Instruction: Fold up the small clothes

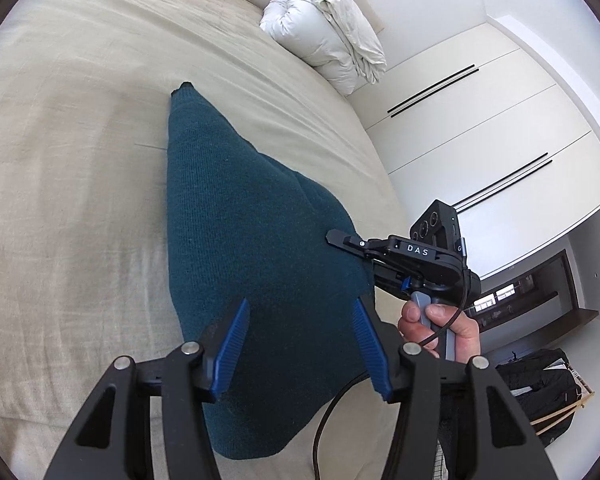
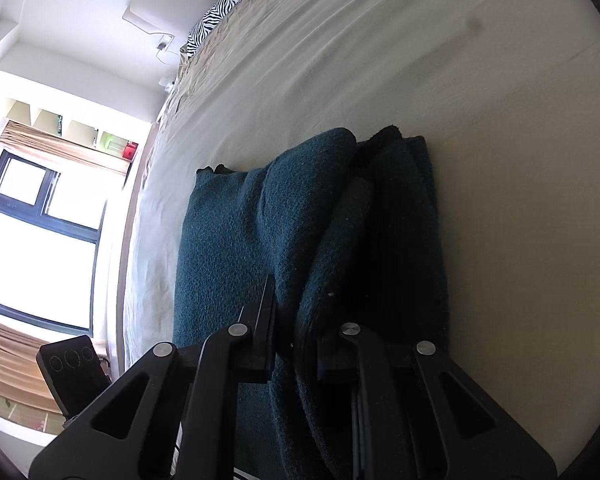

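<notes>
A dark teal knitted garment (image 1: 236, 232) lies on the beige bed sheet (image 1: 72, 168), folded lengthwise into a long shape. My left gripper (image 1: 300, 344) is open, its blue pads (image 1: 230, 354) held apart just above the garment's near end, gripping nothing. My right gripper (image 1: 342, 240) reaches in from the right and pinches the garment's right edge. In the right wrist view the right gripper (image 2: 294, 320) is shut on a thick fold of the teal garment (image 2: 236, 232), which bunches between its fingers.
A rolled white duvet (image 1: 324, 24) lies at the bed's far right edge. A zebra-print pillow (image 2: 224, 4) sits at the head of the bed. White wardrobe doors (image 1: 480, 132) stand to the right. A window (image 2: 40, 216) is left of the bed.
</notes>
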`<state>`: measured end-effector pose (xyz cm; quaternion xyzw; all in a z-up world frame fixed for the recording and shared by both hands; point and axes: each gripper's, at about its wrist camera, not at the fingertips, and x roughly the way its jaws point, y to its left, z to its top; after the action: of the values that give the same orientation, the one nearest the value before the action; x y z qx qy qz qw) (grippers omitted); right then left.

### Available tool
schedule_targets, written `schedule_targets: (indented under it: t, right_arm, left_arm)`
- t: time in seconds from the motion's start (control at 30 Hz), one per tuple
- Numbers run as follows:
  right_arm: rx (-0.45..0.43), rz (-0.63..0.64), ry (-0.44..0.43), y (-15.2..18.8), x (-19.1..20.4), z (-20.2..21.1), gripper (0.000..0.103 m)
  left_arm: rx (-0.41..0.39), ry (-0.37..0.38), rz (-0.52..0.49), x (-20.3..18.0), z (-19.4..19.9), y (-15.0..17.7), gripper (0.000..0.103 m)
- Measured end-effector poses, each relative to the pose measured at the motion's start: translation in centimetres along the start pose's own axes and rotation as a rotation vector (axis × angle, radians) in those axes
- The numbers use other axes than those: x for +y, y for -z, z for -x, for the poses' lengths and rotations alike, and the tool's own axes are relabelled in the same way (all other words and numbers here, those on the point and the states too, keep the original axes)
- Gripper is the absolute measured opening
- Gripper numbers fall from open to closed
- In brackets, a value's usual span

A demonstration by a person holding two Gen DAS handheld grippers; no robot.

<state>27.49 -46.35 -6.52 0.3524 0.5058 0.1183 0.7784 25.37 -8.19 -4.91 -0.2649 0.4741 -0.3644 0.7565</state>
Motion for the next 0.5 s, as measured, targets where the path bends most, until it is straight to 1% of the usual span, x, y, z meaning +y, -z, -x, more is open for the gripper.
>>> schedule_targets:
  t: [0.13, 0.2, 0.23, 0.3, 0.33, 0.37, 0.43, 0.5]
  right_arm:
    - [0.001, -0.029, 0.010, 0.0, -2.4, 1.2, 0.012]
    - [0.001, -0.038, 0.008, 0.1, -3.4, 1.8, 0.012]
    - [0.001, -0.047, 0.002, -0.3, -2.9, 1.3, 0.012]
    - [0.000, -0.055, -0.005, -0.3, -3.3, 1.0, 0.012]
    - [0.003, -0.062, -0.010, -0.5, -3.2, -0.5, 0.012]
    - [0.011, -0.067, -0.020, -0.4, -3.5, -0.7, 0.012]
    - [0.005, -0.096, -0.047, 0.3, -3.8, -0.1, 0.016]
    - [-0.003, -0.116, -0.042, 0.9, -3.7, 0.7, 0.017]
  left_arm:
    - [0.028, -0.007, -0.040, -1.6, -1.5, -0.6, 0.057]
    - [0.041, -0.010, -0.049, -1.8, -2.0, -0.5, 0.057]
    - [0.047, -0.013, -0.052, -1.8, -2.3, -0.5, 0.057]
    - [0.062, -0.022, -0.055, -1.5, -2.6, -0.4, 0.057]
    - [0.068, -0.028, -0.059, -1.4, -2.8, -0.3, 0.057]
    - [0.073, -0.039, -0.066, -1.4, -3.0, -0.2, 0.058]
    - [0.080, -0.053, -0.070, -1.3, -3.3, -0.1, 0.058]
    - [0.079, -0.058, -0.077, -1.3, -3.5, 0.2, 0.058]
